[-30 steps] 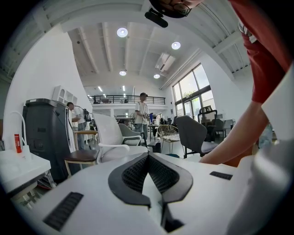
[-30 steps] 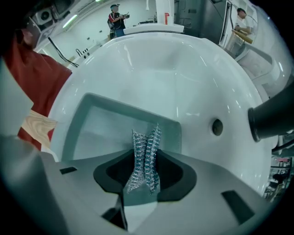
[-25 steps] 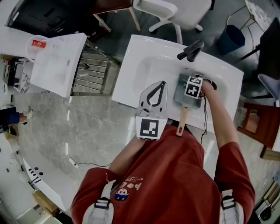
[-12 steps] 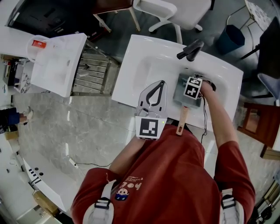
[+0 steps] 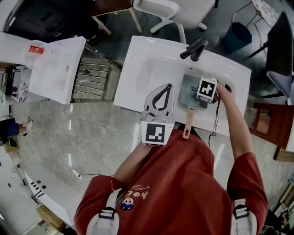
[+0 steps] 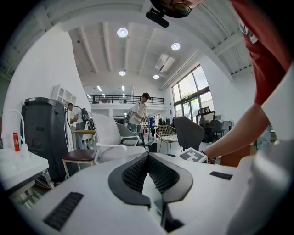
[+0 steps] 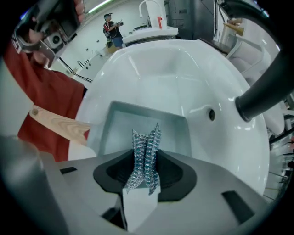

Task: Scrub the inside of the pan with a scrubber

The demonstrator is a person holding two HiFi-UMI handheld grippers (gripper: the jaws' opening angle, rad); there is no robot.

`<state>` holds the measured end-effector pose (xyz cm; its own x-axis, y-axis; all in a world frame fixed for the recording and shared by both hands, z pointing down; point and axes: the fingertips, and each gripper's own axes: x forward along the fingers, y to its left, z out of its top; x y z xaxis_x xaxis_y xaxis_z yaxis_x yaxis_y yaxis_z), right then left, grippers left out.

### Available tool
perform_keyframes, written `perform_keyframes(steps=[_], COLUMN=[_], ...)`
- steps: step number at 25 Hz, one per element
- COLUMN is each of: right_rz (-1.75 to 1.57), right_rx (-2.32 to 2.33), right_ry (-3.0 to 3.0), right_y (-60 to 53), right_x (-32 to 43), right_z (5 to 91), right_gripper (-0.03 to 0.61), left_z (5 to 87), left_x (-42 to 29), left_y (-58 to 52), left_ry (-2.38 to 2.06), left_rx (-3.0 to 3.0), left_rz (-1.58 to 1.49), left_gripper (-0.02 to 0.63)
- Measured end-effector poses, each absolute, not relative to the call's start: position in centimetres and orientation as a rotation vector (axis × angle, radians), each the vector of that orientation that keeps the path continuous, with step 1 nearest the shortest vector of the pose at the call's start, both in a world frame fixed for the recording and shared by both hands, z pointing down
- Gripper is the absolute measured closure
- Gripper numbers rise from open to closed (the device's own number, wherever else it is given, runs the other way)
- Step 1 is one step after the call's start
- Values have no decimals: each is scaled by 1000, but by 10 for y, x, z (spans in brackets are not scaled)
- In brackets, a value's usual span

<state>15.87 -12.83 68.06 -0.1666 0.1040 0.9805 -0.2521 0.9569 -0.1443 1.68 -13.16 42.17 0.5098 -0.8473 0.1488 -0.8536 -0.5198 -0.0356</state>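
Note:
A square grey pan with a wooden handle lies in the white sink. My right gripper points down into the pan, over its right part. In the right gripper view the right gripper is shut on a silver-blue mesh scrubber, just above the pan's grey floor, with the handle sticking out left. My left gripper hovers over the sink's front rim, left of the pan, shut and holding nothing. The left gripper looks out across the room.
A black faucet reaches over the sink's back edge, and an overflow hole sits in the basin wall. A white counter and a metal rack are to the left. A white chair and a blue bin stand behind.
The right gripper, holding the scrubber, has shifted slightly toward the pan's right side. The left gripper has stayed put, and the head view has shifted a little.

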Motion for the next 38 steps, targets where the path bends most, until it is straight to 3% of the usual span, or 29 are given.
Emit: perform_keyframes(steps=[16, 28, 38], right_rz=[718, 674, 450], right_rx=[-49, -73, 85], right_ry=[-1723, -1710, -1678], right_y=[-73, -78, -118], right_x=[153, 157, 171], right_z=[668, 673, 699], right_gripper=[425, 425, 425], left_z=[419, 421, 422], left_x=[27, 24, 22], left_y=[-127, -128, -129], left_ry=[-1478, -1495, -1518], left_rx=[2755, 2728, 2721], left_rz=[222, 228, 223], left_gripper=[600, 600, 600])
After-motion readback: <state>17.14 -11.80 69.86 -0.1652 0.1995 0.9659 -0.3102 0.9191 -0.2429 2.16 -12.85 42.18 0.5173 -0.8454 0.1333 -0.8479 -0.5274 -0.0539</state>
